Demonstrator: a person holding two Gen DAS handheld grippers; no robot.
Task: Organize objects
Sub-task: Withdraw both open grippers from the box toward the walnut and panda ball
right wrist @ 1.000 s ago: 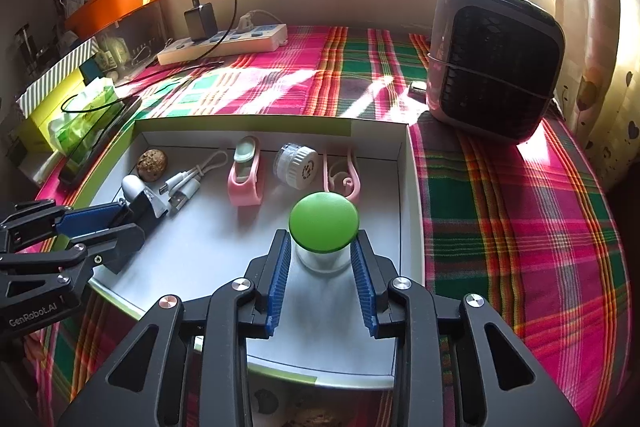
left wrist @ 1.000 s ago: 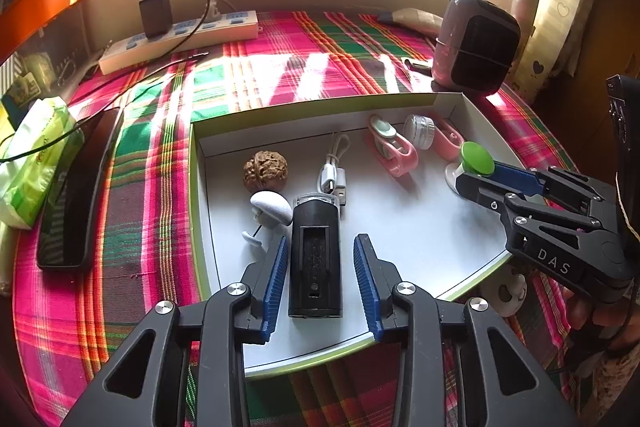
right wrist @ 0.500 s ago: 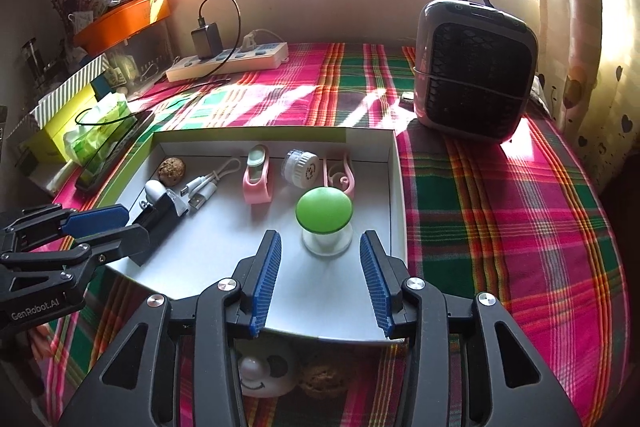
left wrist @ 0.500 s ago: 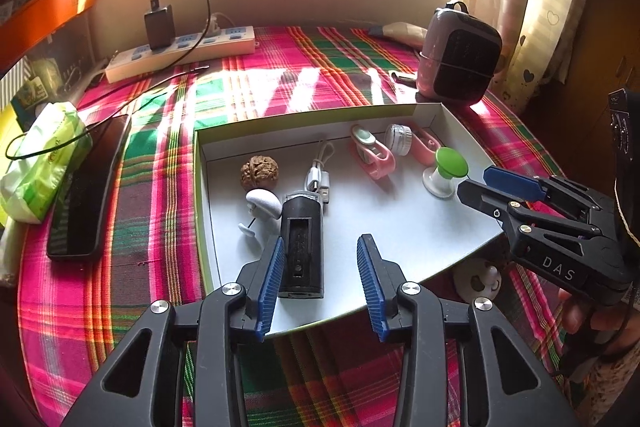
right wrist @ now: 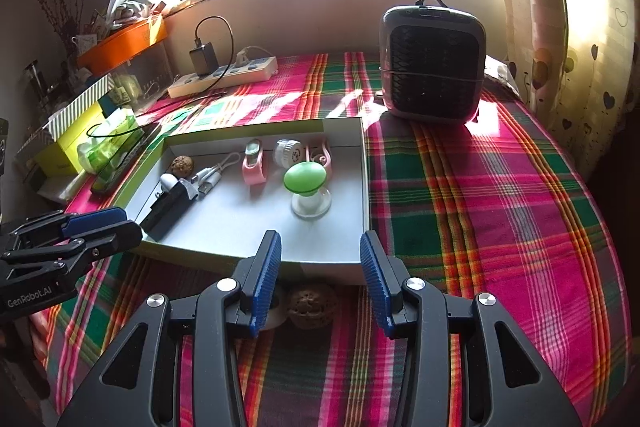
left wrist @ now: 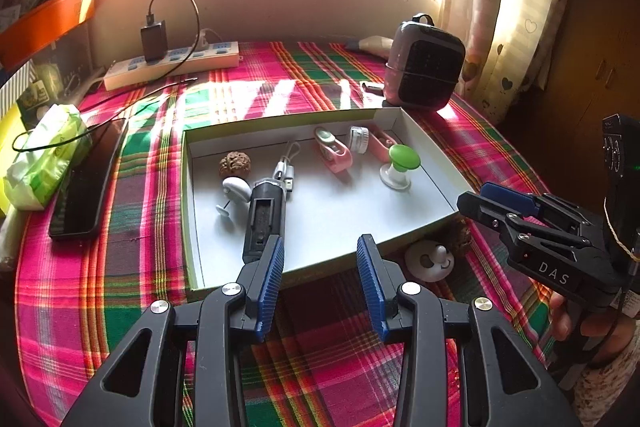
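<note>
Both claws now back off the white tray (left wrist: 430,183), whereas a second ago each stood inside it: left claw (left wrist: 320,279) then astride the black rectangular device (left wrist: 262,215), right claw (right wrist: 320,279) then close around the green-capped mushroom piece (right wrist: 306,181). Jaws of both just widened, now parted and empty, nothing between the pads. Reads as two placements finished, device and mushroom piece released and left in the tray. Still outside, just beside the tray's near wall on the plaid-covered surface (right wrist: 480,227): a white round panda-faced item (left wrist: 430,259) and a brown walnut (right wrist: 312,305), probably next. Inside the tray, also a second walnut (left wrist: 235,165), a small white mushroom-shaped item (left wrist: 236,189), a white cable (left wrist: 284,171), pink clips (left wrist: 334,151) and a white round cap (left wrist: 359,139). Device lying flat and lengthwise, glossy black; mushroom piece upright on its pale base.
</note>
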